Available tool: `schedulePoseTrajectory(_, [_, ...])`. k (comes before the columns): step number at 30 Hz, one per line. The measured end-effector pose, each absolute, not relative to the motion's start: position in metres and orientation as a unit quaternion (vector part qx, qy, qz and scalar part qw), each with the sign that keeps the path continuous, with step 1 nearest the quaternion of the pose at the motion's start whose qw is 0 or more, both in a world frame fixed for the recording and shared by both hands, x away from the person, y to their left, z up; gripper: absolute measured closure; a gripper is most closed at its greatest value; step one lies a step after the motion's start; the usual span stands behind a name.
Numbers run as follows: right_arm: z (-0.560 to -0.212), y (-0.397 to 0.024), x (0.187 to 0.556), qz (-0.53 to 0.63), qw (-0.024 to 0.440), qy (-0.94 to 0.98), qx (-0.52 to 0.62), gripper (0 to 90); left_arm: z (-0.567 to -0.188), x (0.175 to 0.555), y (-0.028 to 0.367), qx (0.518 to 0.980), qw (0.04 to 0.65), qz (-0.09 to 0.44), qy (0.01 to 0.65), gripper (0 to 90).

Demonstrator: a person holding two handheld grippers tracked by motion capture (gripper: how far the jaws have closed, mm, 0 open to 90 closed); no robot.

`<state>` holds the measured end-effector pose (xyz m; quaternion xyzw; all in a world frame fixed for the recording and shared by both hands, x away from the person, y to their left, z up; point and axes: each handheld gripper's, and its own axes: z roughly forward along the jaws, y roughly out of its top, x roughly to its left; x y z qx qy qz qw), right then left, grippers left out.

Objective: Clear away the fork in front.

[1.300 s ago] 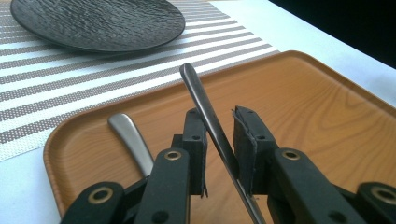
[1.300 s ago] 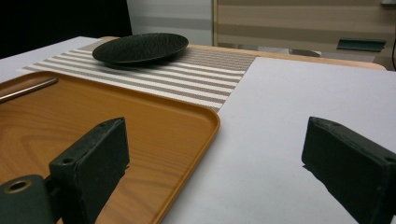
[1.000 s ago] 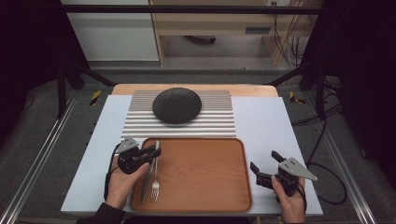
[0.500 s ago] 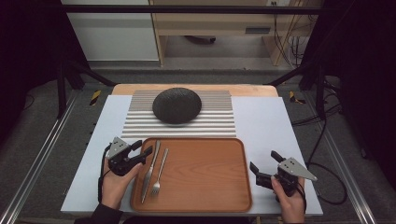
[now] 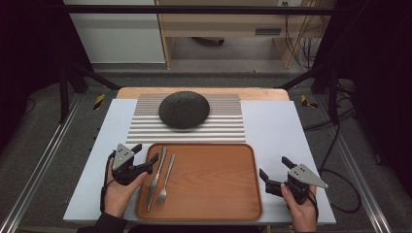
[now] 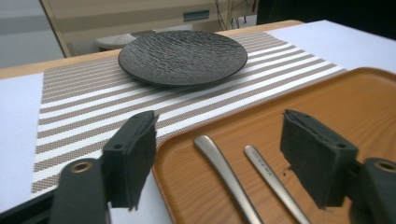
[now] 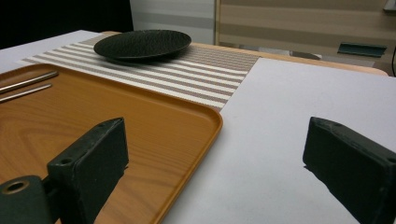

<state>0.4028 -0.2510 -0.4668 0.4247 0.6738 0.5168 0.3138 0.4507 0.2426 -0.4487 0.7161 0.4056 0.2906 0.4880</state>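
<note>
A: Start at the left, with the wooden tray [image 5: 209,194] as the marker. What's there?

B: The left tongs [image 5: 143,156] sit at the tray's left edge, in the person's left hand [image 5: 119,191]. One jaw is outside the rim over the tabletop [image 5: 272,126], the other over the tray's near-left corner. The jaws have just been opening; they stand wide with nothing between the pads.

A: And the cutlery?

B: A knife [image 5: 157,175] and a fork [image 5: 166,179] lie side by side inside the tray, along its left side, the knife nearer the rim. Handles point to the far edge, fork tines to the near one. In the left gripper view both handles, knife [image 6: 224,175] and fork [image 6: 275,179], lie flat on the wood between the jaws and ahead of them, touching neither pad.

A: Beyond the tray?

B: A striped placemat [image 5: 218,128] lies just past the tray's far edge, and a dark textured plate [image 5: 183,109] rests on it, toward its far side.

A: The right side?

B: The right tongs [image 5: 274,172] are just off the tray's right edge, over the pale tabletop, held by the right hand [image 5: 301,211]. In the right gripper view the jaws are spread wide, one over the tray's [image 7: 93,116] corner, the other over bare tabletop, gripping nothing.
</note>
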Motion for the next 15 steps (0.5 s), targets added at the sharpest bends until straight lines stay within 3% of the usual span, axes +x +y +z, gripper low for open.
schedulePoseTrajectory(15, [-0.467,-0.25,0.403,0.516,0.316,0.675,0.423,6.5,-0.45,0.45,0.253,0.713,0.488,0.313,0.395,8.8])
